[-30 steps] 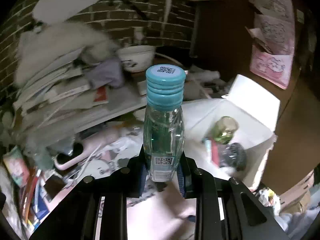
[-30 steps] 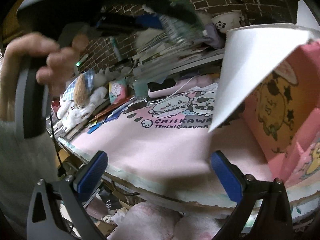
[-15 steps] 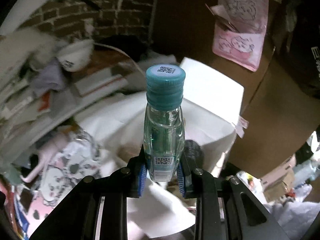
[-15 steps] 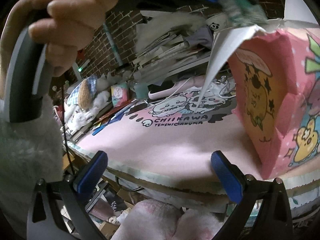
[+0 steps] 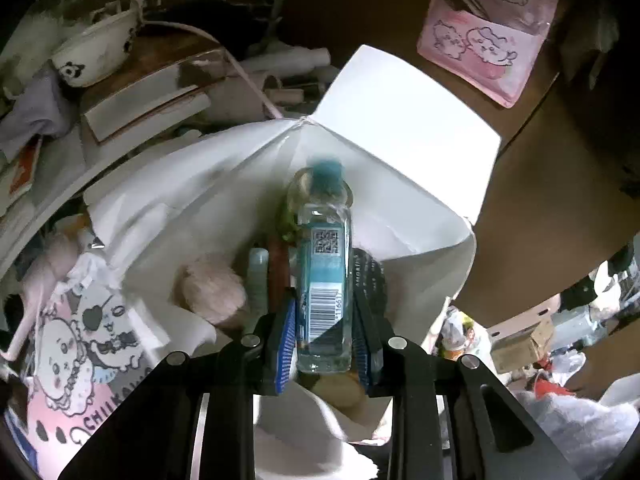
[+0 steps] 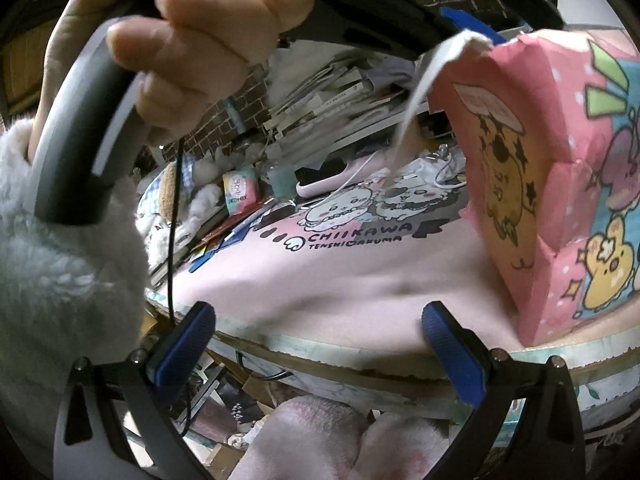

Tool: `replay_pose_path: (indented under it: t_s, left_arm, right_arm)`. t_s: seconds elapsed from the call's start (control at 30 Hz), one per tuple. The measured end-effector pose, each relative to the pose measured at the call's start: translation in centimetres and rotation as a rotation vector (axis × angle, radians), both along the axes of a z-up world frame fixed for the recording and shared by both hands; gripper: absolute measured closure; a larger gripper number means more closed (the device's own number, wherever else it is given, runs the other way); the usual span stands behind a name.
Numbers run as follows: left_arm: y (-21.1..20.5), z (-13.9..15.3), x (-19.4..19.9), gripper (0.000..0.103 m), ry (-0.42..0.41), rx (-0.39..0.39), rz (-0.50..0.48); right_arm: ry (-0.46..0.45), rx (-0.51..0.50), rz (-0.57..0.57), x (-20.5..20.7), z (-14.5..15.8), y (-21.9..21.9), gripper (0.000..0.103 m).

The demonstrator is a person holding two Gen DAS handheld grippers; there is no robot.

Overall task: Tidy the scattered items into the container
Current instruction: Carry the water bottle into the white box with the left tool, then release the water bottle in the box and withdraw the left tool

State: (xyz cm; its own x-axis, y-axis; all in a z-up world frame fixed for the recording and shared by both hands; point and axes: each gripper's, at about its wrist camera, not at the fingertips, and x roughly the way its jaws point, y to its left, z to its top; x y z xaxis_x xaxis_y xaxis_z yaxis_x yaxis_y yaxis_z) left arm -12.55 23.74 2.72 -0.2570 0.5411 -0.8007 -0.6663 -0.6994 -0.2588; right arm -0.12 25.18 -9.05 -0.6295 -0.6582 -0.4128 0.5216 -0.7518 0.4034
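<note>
A clear bottle with a teal cap (image 5: 323,280) lies between the pads of my left gripper (image 5: 325,344), which is shut on it. It tilts cap-first down into the open white-lined box (image 5: 400,120), and the cap is blurred. Inside the box lie a fluffy pink ball (image 5: 212,292), a pale tube (image 5: 256,276), a red item (image 5: 278,264) and a dark round item (image 5: 370,276). The right wrist view shows the box's pink cartoon outside (image 6: 520,160). My right gripper (image 6: 318,320) stands open at the table's front edge, left of the box, holding nothing.
A person's hand (image 6: 200,40) in a fluffy sleeve grips the left gripper's handle above the pink printed mat (image 6: 320,280). Stacked papers and books, a panda bowl (image 5: 92,56), a pink hairbrush (image 6: 332,176) and a small packet (image 6: 238,192) crowd the back and left.
My left gripper swung right from above the mat to over the box and dipped down. The bottle tipped from upright to cap-first into the box. The right gripper hardly moved.
</note>
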Motion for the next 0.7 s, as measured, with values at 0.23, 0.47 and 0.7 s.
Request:
replay_pose_path:
  t_s: [0.23,0.47,0.7]
  left_arm:
    - [0.1,-0.4,0.3,0.082,0.065,-0.065,0.034]
    - [-0.4,0.5,0.4,0.079,0.160,-0.088,0.100]
    - [-0.9,0.8,0.4,0.077,0.191,-0.103,0.118]
  right_arm:
    - [-0.018,-0.017,0.002,-0.2,-0.3,0.1,0.000]
    - [-0.020,-0.017,0.002,-0.3,-0.4,-0.2,0.000]
    - [-0.028,-0.023,0.000,-0.4,-0.6,-0.1,0.000]
